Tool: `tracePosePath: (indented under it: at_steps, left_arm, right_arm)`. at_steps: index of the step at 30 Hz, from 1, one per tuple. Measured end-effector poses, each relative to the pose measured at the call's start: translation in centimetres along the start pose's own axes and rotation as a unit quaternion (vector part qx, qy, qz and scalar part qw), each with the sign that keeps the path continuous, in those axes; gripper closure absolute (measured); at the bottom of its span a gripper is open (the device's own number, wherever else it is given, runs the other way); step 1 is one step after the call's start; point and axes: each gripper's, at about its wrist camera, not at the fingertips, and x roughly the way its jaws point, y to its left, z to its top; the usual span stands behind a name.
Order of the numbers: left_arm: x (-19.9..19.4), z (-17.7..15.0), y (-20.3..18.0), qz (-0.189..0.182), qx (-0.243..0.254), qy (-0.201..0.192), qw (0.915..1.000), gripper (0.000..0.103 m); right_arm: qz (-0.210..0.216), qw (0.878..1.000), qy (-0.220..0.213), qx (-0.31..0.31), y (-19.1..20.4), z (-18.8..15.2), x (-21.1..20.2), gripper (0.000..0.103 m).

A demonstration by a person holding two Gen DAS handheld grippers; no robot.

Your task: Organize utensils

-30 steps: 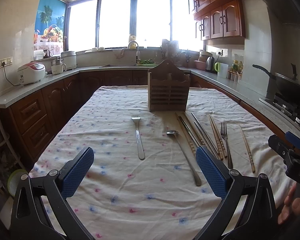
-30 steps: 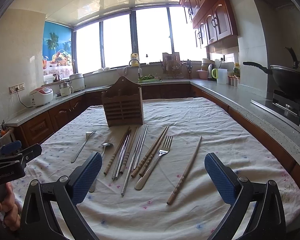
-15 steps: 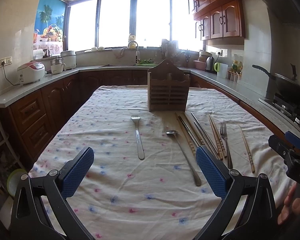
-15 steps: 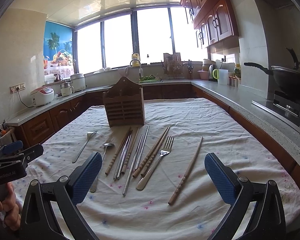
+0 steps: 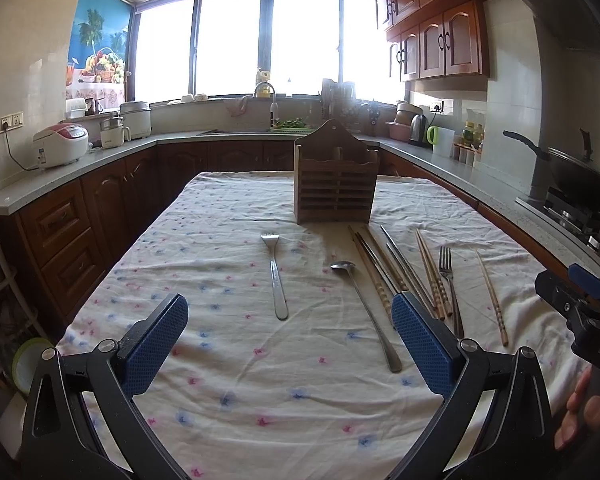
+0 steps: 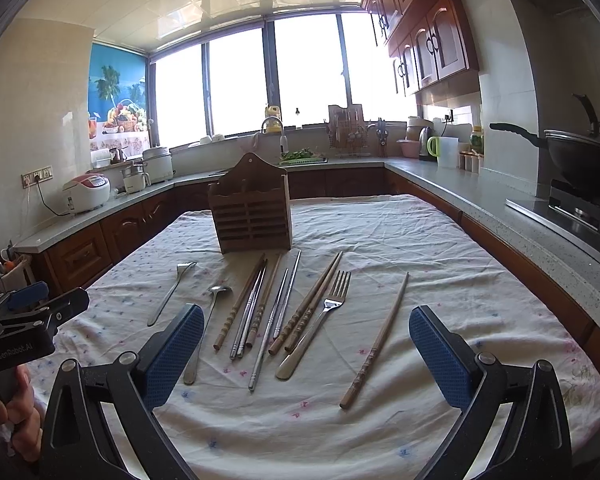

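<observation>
A wooden utensil holder (image 5: 335, 186) (image 6: 253, 216) stands upright at the far middle of the table. In front of it lie a fork (image 5: 275, 272) (image 6: 171, 293), a spoon (image 5: 364, 312) (image 6: 207, 328), several wooden and metal chopsticks (image 5: 396, 270) (image 6: 268, 304), a second fork (image 5: 449, 288) (image 6: 320, 320) and a single wooden chopstick (image 5: 492, 298) (image 6: 378, 338). My left gripper (image 5: 290, 346) is open and empty above the near table, before the first fork. My right gripper (image 6: 306, 354) is open and empty above the near ends of the chopsticks.
The table carries a white flowered cloth (image 5: 228, 360) (image 6: 440, 248). Kitchen counters run along both sides, with a rice cooker (image 5: 62, 144) on the left and a wok on the stove (image 6: 580, 160) on the right. Each gripper shows at the edge of the other's view.
The right gripper has moved slightly forward and down toward the utensils. The left gripper has hardly moved. Nothing on the table has shifted.
</observation>
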Motion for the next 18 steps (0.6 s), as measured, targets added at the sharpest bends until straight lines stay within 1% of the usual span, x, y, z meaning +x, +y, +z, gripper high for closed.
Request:
tracePosePath:
  at_steps: [18]
  left_arm:
    - [0.51, 0.06, -0.15, -0.005, -0.002, 0.007, 1.0000, 0.000]
  right_arm:
    - [0.002, 1.000, 0.002, 0.002, 0.04, -0.03, -0.01, 0.000]
